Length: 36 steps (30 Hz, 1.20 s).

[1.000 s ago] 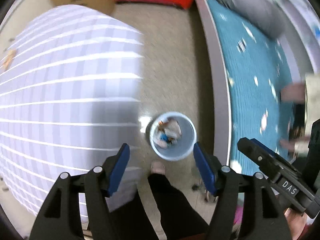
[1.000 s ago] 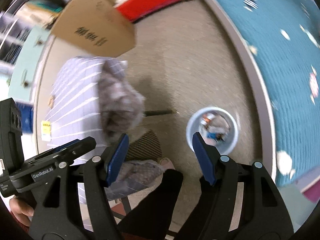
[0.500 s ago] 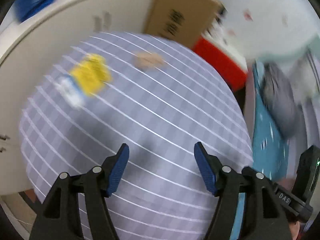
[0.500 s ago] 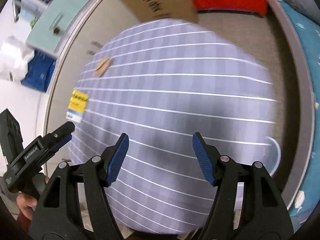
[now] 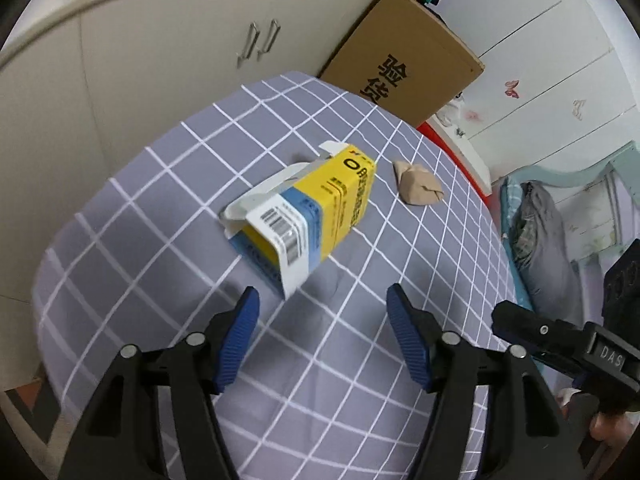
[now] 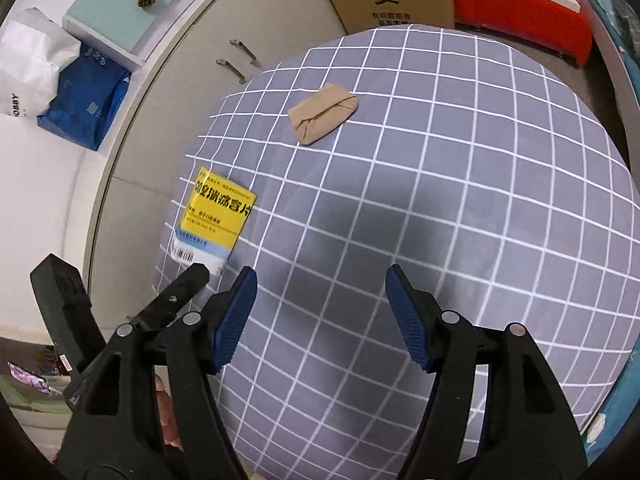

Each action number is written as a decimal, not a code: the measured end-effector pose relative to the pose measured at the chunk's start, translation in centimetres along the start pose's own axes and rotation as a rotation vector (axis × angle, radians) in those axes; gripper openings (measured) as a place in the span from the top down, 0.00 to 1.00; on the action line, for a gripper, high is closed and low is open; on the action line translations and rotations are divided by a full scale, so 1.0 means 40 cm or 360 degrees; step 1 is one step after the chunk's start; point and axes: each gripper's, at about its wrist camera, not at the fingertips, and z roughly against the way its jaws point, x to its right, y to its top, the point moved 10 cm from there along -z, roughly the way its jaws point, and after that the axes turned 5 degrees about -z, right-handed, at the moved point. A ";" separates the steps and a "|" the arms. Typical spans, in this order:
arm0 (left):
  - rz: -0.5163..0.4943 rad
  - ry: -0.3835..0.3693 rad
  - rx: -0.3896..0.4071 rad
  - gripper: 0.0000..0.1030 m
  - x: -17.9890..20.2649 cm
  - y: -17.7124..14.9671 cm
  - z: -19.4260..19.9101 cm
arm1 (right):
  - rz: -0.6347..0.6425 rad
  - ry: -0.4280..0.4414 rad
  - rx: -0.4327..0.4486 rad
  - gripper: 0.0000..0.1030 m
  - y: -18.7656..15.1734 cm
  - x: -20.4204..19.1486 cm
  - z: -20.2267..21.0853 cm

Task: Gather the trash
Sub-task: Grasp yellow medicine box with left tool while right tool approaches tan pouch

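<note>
Left wrist view: the left hand-held gripper (image 5: 322, 340) hangs over the checked worktop (image 5: 160, 280) with its jaws spread and nothing between them. The yellow-and-blue carton (image 5: 308, 216) lies directly ahead of the jaw opening, just beyond the fingertips and not touching them. It rests on its side with its flaps open — its long axis runs from the barcoded near end, closest to the gripper, away toward the far edge of the worktop and slightly right. Judged from this, a short forward advance would bring the jaws astride the near end, across the carton's narrow width. The crumpled tan paper (image 5: 418, 188) lies farther on, to the right of the carton and clearly apart from it. In the right wrist view the right hand-held gripper (image 6: 320, 320) is also spread and empty, over bare cloth; the carton sits off to its left near the worktop's left edge, so the left arm is the nearer one. A cardboard box (image 5: 404, 56) and cabinet doors (image 5: 180, 52) stand beyond the far edge. Nothing lies between the left gripper and the carton.
</note>
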 end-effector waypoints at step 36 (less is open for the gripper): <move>-0.0143 -0.0090 -0.0010 0.56 0.014 0.163 -0.128 | -0.0117 -0.0188 0.0214 0.36 0.309 -0.013 -0.180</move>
